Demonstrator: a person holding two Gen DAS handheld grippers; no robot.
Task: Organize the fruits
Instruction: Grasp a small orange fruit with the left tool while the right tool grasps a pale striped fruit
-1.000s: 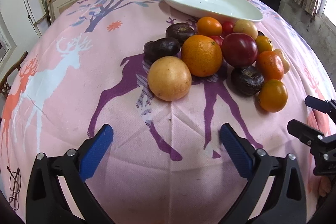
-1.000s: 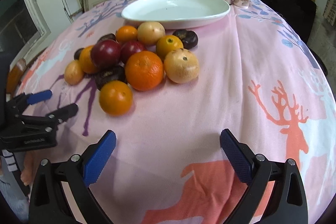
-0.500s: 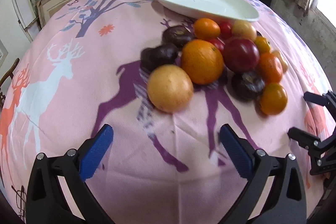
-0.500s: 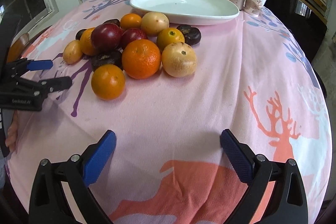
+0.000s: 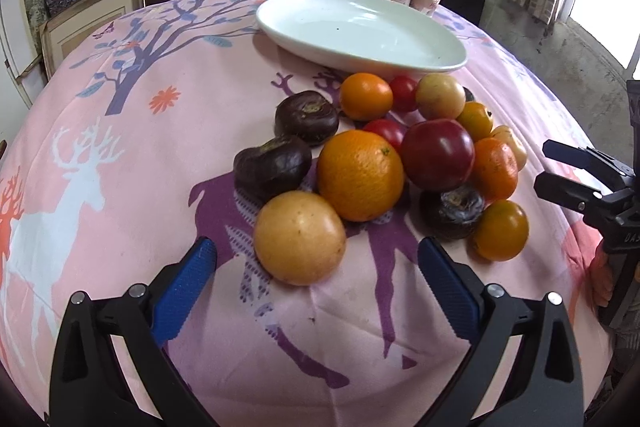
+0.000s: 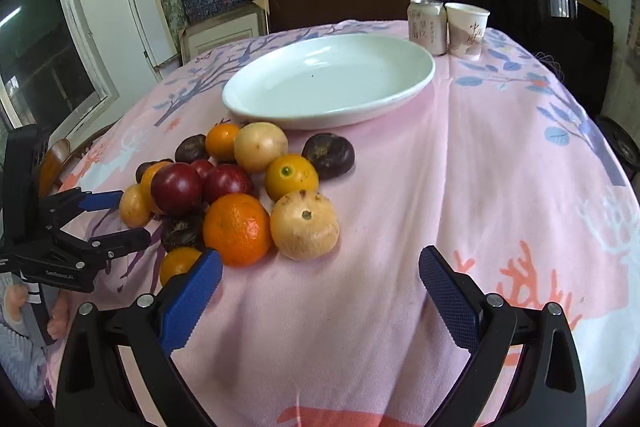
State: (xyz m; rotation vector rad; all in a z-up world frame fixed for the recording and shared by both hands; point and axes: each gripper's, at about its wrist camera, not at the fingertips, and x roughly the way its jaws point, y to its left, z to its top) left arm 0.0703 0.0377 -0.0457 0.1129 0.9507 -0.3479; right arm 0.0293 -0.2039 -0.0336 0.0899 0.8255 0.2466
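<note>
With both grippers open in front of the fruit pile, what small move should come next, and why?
Probably ease the left gripper forward around the yellow fruit. It lies nearest, centred between the open fingers, at the pile's edge. The white plate holds no fruit yet, and the right gripper is also open.

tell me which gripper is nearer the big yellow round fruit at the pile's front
Left. The left gripper straddles the big yellow round fruit, open; the right gripper sits across the pile, farther off.
</note>
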